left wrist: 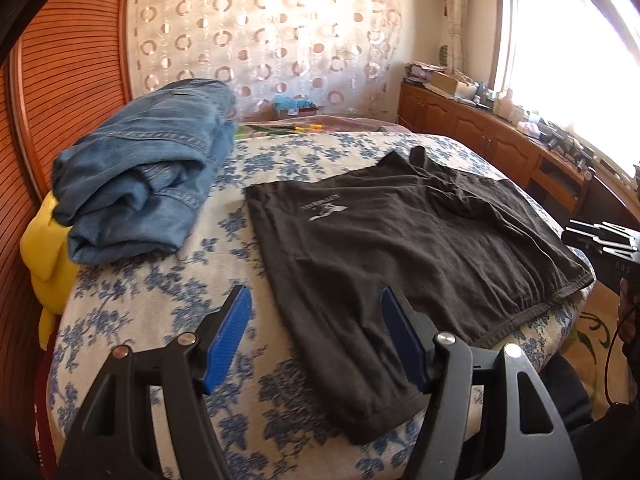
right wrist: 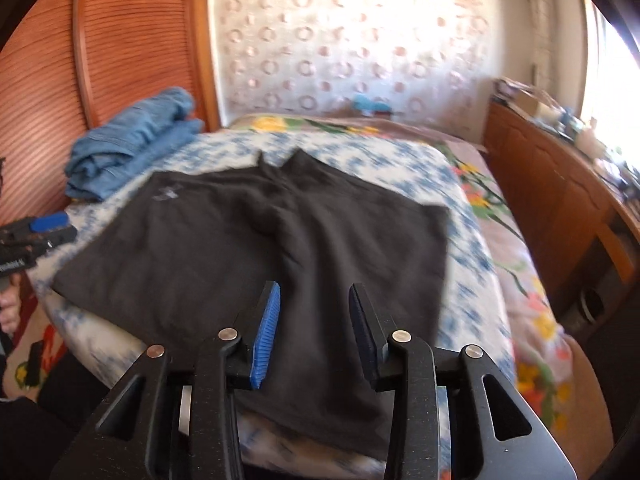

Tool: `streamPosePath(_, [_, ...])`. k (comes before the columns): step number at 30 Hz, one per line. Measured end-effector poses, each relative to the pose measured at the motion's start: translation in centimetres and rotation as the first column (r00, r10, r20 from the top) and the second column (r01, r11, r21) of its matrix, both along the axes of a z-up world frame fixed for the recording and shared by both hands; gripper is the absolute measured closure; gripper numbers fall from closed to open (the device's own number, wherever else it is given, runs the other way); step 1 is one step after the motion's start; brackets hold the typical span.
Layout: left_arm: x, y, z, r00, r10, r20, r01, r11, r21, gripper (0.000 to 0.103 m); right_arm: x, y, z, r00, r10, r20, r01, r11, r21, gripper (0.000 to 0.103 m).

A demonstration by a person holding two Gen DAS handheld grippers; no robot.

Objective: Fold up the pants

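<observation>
Dark brown shorts [left wrist: 400, 248] with a small white logo lie spread flat on the blue-flowered bedcover [left wrist: 168, 296]; they also show in the right wrist view [right wrist: 256, 240]. My left gripper [left wrist: 316, 300] is open and empty, held above the near left corner of the shorts. My right gripper [right wrist: 314, 300] is open and empty, above the near edge of the shorts. The right gripper shows at the right edge of the left wrist view [left wrist: 600, 236]. The left gripper shows at the left edge of the right wrist view [right wrist: 36, 232].
Folded blue jeans [left wrist: 152, 184] sit at the back left of the bed, over a yellow cloth [left wrist: 48, 256]. A ribbed wooden headboard [left wrist: 60, 92] stands behind. A wooden cabinet [left wrist: 500, 136] with clutter runs along the right under the window.
</observation>
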State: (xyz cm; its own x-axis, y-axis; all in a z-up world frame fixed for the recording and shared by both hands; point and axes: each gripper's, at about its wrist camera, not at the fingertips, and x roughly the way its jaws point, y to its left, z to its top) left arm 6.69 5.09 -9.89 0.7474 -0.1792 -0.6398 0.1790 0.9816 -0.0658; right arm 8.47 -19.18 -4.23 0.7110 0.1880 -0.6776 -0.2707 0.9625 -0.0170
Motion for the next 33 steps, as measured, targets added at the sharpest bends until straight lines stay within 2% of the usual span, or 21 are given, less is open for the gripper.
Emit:
streamPosePath(8, [1.6, -2.4, -0.2, 0.996, -0.085, -0.028, 0.085, 0.996, -0.004, 0.036, -2.1, -4.9, -2.2, 0.985, -0.145, -0.089, 0.144, 0.989, -0.018, 0.066])
streamPosePath(14, [1.4, -3.3, 0.1, 0.992, -0.129, -0.013, 0.129, 0.992, -0.002, 0.036, -3.1, -5.9, -2.7, 0.975, -0.198, -0.105, 0.199, 0.980, 0.002, 0.066])
streamPosePath(17, [0.7, -3.3, 0.1, 0.991, -0.135, 0.001, 0.135, 0.991, 0.001, 0.036, -3.7, -5.4, -3.1, 0.976, -0.183, -0.121, 0.185, 0.983, 0.005, 0.065])
streamPosePath(19, [0.3, -3.2, 0.1, 0.992, -0.126, 0.001, 0.126, 0.992, -0.004, 0.036, -3.8, -4.9, -3.2, 0.977, -0.181, -0.116, 0.182, 0.983, -0.004, 0.071])
streamPosePath(21, [0.0, -2.7, 0.1, 0.993, -0.116, -0.003, 0.116, 0.993, -0.017, 0.036, -3.6, -4.9, -3.1, 0.977, -0.166, -0.132, 0.171, 0.985, 0.028, 0.086])
streamPosePath(23, [-0.4, -2.3, 0.1, 0.994, -0.107, -0.001, 0.106, 0.994, -0.022, 0.036, -3.3, -4.7, -3.0, 0.979, -0.144, -0.146, 0.153, 0.987, 0.048, 0.095])
streamPosePath(28, [-0.9, -0.9, 0.6, 0.997, -0.074, 0.010, 0.074, 0.997, -0.018, 0.036, -2.1, -3.7, -1.4, 0.988, -0.114, -0.105, 0.124, 0.989, 0.086, 0.099])
streamPosePath(33, [-0.9, 1.0, 0.9, 0.999, -0.033, 0.022, 0.034, 0.999, -0.025, 0.036, -0.1, -0.1, 1.0, 0.999, -0.025, -0.035, 0.029, 0.994, 0.108, 0.099])
